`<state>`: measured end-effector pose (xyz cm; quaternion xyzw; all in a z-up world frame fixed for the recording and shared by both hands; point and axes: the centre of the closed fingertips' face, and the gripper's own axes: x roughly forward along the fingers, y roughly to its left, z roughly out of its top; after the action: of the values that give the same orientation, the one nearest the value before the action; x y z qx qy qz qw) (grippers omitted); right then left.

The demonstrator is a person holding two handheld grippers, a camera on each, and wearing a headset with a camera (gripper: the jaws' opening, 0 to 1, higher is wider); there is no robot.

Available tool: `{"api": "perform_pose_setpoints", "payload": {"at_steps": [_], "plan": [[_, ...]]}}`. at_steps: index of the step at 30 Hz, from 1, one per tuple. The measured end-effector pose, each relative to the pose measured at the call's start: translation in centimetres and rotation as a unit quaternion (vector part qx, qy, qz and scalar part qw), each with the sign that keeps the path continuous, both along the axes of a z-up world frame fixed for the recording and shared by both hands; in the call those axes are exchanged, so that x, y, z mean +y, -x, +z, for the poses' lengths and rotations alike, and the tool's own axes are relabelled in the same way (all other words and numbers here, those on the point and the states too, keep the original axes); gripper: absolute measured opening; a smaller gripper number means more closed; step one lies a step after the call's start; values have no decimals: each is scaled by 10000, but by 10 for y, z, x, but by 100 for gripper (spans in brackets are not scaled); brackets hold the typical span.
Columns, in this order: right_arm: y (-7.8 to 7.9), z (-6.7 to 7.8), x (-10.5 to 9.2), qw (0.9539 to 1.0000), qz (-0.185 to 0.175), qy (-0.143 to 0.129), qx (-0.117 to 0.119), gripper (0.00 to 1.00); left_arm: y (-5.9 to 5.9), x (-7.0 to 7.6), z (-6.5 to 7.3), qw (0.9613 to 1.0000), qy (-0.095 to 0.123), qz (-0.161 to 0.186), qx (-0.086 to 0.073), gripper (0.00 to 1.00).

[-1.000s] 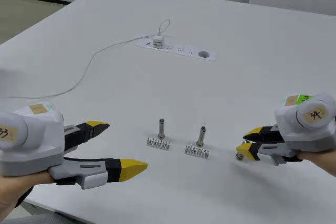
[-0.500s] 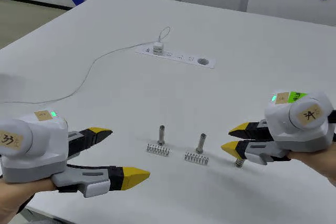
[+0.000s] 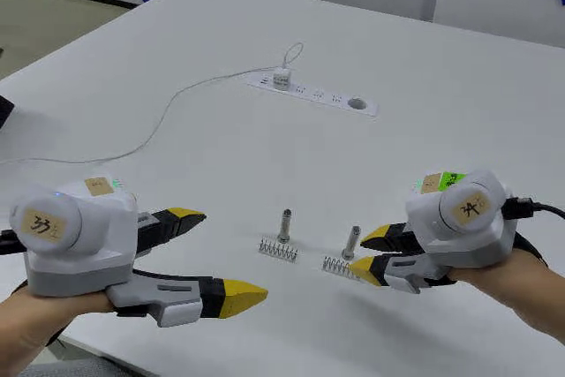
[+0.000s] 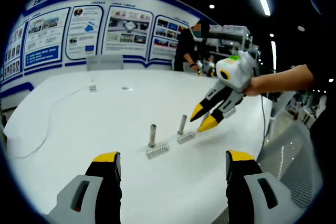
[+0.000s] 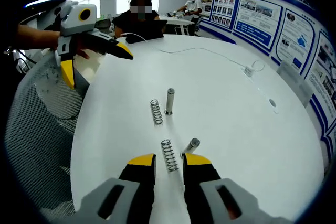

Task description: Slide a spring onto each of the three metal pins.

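Spring (image 5: 168, 153) by the pin (image 5: 192, 144): right gripper (image 5: 169, 161) has moved over, jaws slightly spread astride it. Left gripper (image 4: 172, 157) jaws wide. Probably the next fitting.

A white table (image 3: 221, 130) carries two upright metal pins (image 3: 285, 224) (image 3: 352, 242), each with a loose spring (image 3: 277, 249) (image 3: 336, 265) lying flat beside its base. Farther back lies a white power strip (image 3: 322, 97), its cable (image 3: 168, 112) trailing across the tabletop.

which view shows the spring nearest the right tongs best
The right gripper view: the spring lies close, at full length, with every coil distinct. In the head view the spring is small and seen from above. In the left gripper view the spring is farther off, its coils blurred.
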<state>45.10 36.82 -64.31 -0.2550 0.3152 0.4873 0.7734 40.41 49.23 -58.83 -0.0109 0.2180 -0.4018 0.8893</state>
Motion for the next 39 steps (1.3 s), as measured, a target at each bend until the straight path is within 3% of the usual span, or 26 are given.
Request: {"api": "perform_pose_setpoints", "payload": {"at_steps": [11, 13, 21, 26, 29, 39], "plan": [[-4, -26, 2, 9992, -4, 255, 299, 21, -4, 5, 0, 9999, 33, 106, 1, 84], [-3, -30, 1, 9983, -122, 272, 501, 21, -3, 5, -1, 9999, 20, 108, 10, 84], [2, -40, -1, 9975, 10, 406, 585, 20, -5, 7, 0, 9999, 44, 163, 11, 84], [3, -40, -2, 9975, 35, 374, 597, 18, -4, 6, -1, 9999, 33, 138, 20, 84], [3, -39, -3, 9970, -70, 270, 726, 18, -4, 6, -2, 9999, 13, 119, 31, 84], [4, -39, -1, 9972, -58, 240, 702, 11, -3, 6, -2, 9999, -12, 122, 42, 84]]}}
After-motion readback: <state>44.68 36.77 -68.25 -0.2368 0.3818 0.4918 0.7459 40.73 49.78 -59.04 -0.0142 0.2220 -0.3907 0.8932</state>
